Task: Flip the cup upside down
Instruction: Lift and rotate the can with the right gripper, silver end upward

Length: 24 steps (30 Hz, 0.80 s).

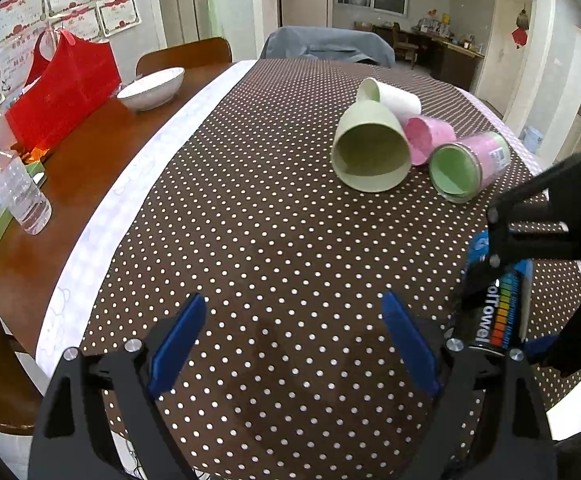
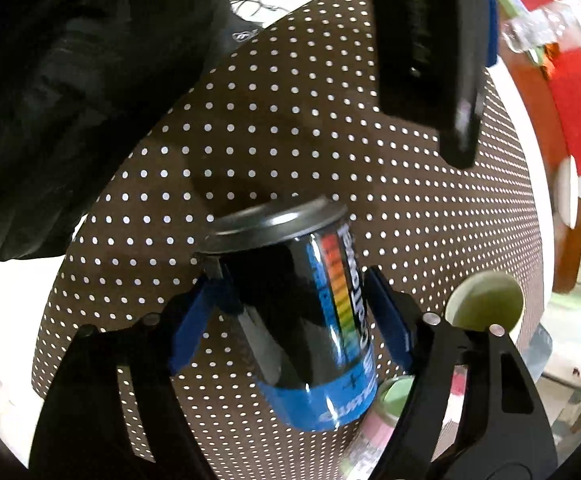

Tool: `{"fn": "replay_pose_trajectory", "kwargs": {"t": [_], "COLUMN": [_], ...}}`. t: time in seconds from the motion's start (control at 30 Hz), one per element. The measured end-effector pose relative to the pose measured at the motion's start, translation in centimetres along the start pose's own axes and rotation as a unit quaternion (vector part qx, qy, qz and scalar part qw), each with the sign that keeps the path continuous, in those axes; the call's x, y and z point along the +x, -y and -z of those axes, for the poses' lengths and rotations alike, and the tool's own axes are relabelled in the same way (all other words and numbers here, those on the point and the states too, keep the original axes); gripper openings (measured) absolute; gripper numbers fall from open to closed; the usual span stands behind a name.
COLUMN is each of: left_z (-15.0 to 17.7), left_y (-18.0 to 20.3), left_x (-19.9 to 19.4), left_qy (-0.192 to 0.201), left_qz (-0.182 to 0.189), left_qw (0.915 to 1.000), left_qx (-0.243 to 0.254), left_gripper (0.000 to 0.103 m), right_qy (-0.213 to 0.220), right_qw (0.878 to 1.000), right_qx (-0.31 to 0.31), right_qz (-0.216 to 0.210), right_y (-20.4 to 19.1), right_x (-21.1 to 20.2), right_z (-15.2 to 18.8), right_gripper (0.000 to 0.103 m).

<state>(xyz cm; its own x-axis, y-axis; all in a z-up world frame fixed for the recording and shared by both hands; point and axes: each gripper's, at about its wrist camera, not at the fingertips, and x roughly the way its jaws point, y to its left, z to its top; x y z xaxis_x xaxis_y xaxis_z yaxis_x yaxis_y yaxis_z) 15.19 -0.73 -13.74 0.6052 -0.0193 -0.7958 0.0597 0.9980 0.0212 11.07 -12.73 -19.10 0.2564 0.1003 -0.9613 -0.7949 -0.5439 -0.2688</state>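
My right gripper (image 2: 294, 300) is shut on a black and blue cup with a rainbow label (image 2: 310, 320) and holds it tilted above the dotted tablecloth (image 2: 290, 140). In the left wrist view the same cup (image 1: 494, 308) shows at the right, held by the right gripper (image 1: 502, 256). My left gripper (image 1: 294, 340) is open and empty, low over the cloth. Its black body (image 2: 430, 60) shows at the top of the right wrist view.
Several cups lie on their sides at the far right of the cloth: a light green one (image 1: 370, 152), a cream one (image 1: 390, 98), a pink one (image 1: 430, 136), a pink one with green inside (image 1: 466, 168). A white bowl (image 1: 152, 88), red bag (image 1: 62, 88) and bottle (image 1: 14, 184) stand left.
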Motion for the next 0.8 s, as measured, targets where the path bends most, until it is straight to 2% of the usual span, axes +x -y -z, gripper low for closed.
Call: {"fn": "replay_pose_trajectory", "kwargs": {"t": [0.1,0.2,0.3,0.43,0.63,0.8], "left_z": [-0.1,-0.1,0.0,0.1,0.7,1.4], "left_y": [-0.1,-0.3,-0.4,-0.6,-0.6,-0.4], "left_x": [0.3,0.6,0.6,0.4,-1.0,-1.9], "left_qy": [-0.003,-0.005,-0.001,0.007,0.036,0.055], "left_qz": [0.002,0.007,0.011,0.02,0.032,0.044], "left_qw": [1.0,1.0,0.9999,0.9998,0.9987,0.9972], "left_qx": [-0.002,-0.003,-0.001,0.002,0.016,0.026], "left_gripper": [0.088,0.088,0.088,0.088,0.088,0.088], "right_qy": [-0.003,0.002,0.003,0.021,0.044,0.082], "right_qw": [1.0,0.999,0.996,0.982,0.941,0.883], "right_qx": [-0.001,0.036,0.088,0.185,0.336,0.463], "right_qz": [-0.008,-0.026,-0.022,-0.018,-0.012,-0.001], "right_y": [0.1,1.1,3.2,5.1,7.5,8.4], "right_x": [0.3,0.1,0.3,-0.4,-1.3,-2.3], "right_z": [-0.2,0.2,0.8,2.0,4.5,6.8], "right_gripper": [0.069,0.069,0.069,0.068,0.068,0.068]}}
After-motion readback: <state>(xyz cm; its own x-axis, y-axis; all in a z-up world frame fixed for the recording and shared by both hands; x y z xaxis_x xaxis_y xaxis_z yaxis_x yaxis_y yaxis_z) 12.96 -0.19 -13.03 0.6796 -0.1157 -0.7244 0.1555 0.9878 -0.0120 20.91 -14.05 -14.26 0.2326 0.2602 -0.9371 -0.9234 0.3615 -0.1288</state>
